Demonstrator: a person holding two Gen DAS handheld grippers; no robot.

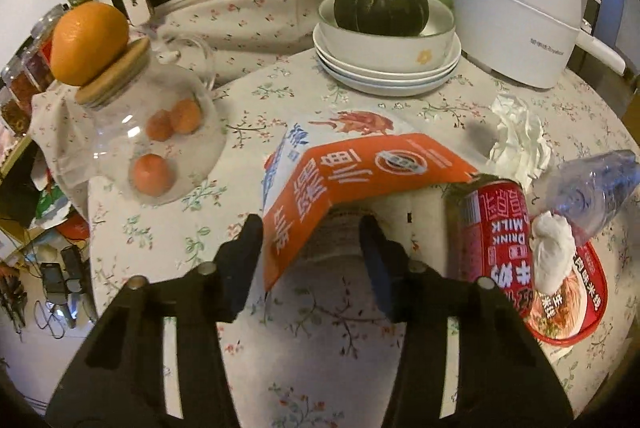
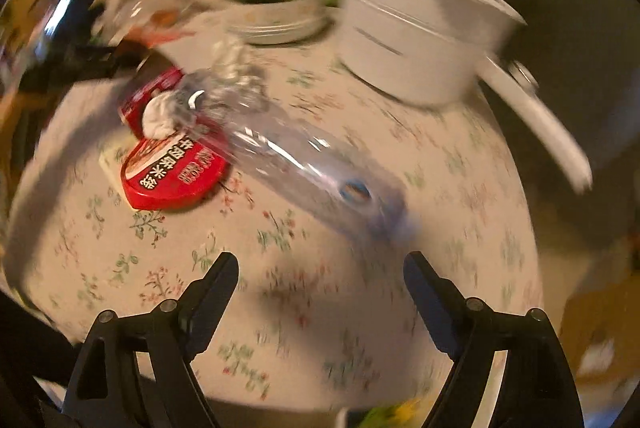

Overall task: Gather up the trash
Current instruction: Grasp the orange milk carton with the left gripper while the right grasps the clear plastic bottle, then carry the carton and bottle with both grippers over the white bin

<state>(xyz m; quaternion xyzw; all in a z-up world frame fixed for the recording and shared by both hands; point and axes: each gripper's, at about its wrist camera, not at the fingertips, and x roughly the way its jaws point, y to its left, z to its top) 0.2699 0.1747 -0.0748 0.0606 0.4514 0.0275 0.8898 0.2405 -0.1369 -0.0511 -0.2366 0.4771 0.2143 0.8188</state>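
In the left wrist view my left gripper (image 1: 312, 236) is open, its fingers on either side of the near edge of an orange folded carton (image 1: 360, 176). To its right lie a red milk can (image 1: 496, 240), a white paper wad (image 1: 552, 252) on a red noodle lid (image 1: 576, 296), a crumpled tissue (image 1: 520, 140) and a clear plastic bottle (image 1: 592, 188). In the blurred right wrist view my right gripper (image 2: 320, 264) is open and empty, just short of the bottle (image 2: 312, 164), which lies on its side beside the red lid (image 2: 172, 172) and paper wad (image 2: 160, 116).
A glass jar (image 1: 156, 140) with an orange (image 1: 88, 44) on its lid stands at the left. Stacked plates with a bowl (image 1: 384, 56) hold a dark squash (image 1: 380, 8). A white electric pot (image 1: 516, 12) (image 2: 416, 28) stands at the back right. Appliances line the back.
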